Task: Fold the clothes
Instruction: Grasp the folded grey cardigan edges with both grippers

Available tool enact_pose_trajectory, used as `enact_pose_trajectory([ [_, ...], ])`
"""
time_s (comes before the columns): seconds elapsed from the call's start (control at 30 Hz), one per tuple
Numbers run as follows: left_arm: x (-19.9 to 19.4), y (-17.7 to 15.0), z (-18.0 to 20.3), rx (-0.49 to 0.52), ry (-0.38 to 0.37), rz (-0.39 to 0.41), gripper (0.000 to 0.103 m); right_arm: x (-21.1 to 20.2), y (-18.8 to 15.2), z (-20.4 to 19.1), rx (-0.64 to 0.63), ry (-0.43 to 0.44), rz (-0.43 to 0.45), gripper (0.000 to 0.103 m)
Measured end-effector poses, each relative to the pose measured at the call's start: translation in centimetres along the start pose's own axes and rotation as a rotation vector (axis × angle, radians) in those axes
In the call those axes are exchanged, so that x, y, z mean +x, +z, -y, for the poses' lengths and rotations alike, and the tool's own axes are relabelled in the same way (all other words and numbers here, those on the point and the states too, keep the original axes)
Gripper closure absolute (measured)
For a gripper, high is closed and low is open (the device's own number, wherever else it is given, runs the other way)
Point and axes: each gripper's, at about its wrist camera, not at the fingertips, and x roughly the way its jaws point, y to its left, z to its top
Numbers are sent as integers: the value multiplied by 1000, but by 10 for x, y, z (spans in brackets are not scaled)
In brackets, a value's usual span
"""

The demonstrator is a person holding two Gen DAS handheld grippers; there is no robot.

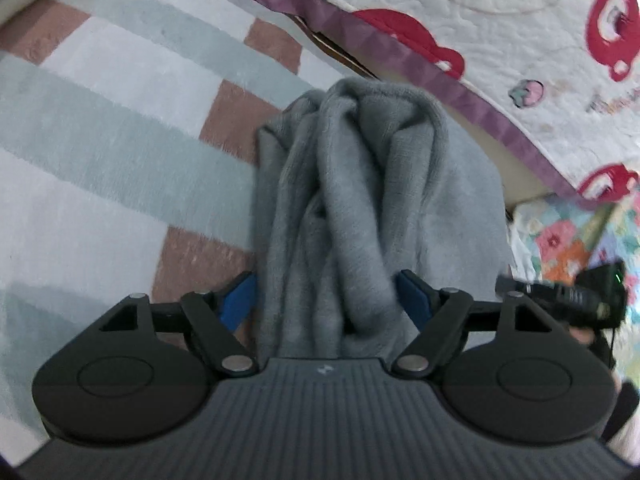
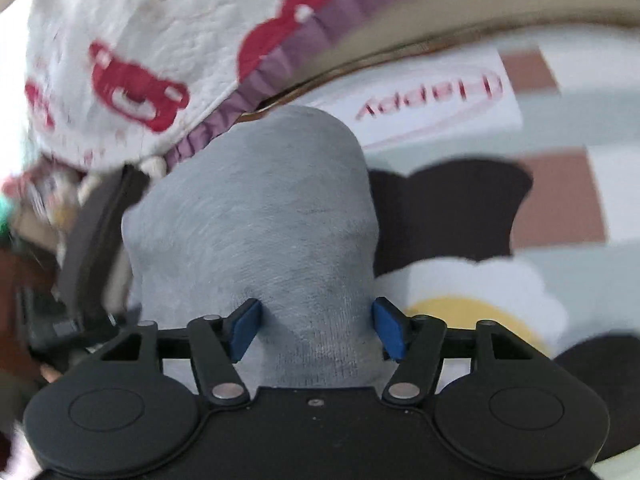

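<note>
A grey fleece garment [image 1: 360,168] lies bunched and twisted into thick folds, running forward from my left gripper [image 1: 326,300]. Its blue pads [image 1: 412,296] sit against both sides of the bunch, so the left gripper is shut on it. In the right wrist view the same grey garment [image 2: 256,200] bulges out smooth and stretched ahead of my right gripper [image 2: 318,332]. Those blue pads [image 2: 244,330] press in on either side, with creases running to them. Both grippers hold wide, thick handfuls. The garment's far end rests near the bed's edge.
A checked rug [image 1: 100,120] in pale green, white and brown lies under everything. A white quilt with red bears and a purple frill [image 1: 520,20] hangs over the bed alongside. A dark garment [image 2: 452,216] and a white-and-yellow egg-shaped mat [image 2: 480,292] lie on the rug.
</note>
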Motion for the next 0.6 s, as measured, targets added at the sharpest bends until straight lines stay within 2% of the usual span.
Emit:
enact_pose_trajectory([
  [0.1,1,4,-12,-99,-34,-21,21,2,-2,4,24,29,-18,35],
  [0.23,2,4,-12,-130,-47,-10,21,1,-2,2,-20,37,-26,36],
  [0.37,6,0,-12,-145,-82,20,19,9,0,9,10,74,-29,35],
  [0.43,11,-2,-9,-103,-86,62,19,13,1,12,16,86,-29,35],
  [0.53,19,2,2,-38,-71,62,16,22,4,19,64,114,-29,33],
  [0.57,21,2,4,-33,-70,58,22,25,5,21,79,123,-28,32],
  [0.6,22,2,5,-30,-70,58,39,27,4,19,82,124,-22,32],
])
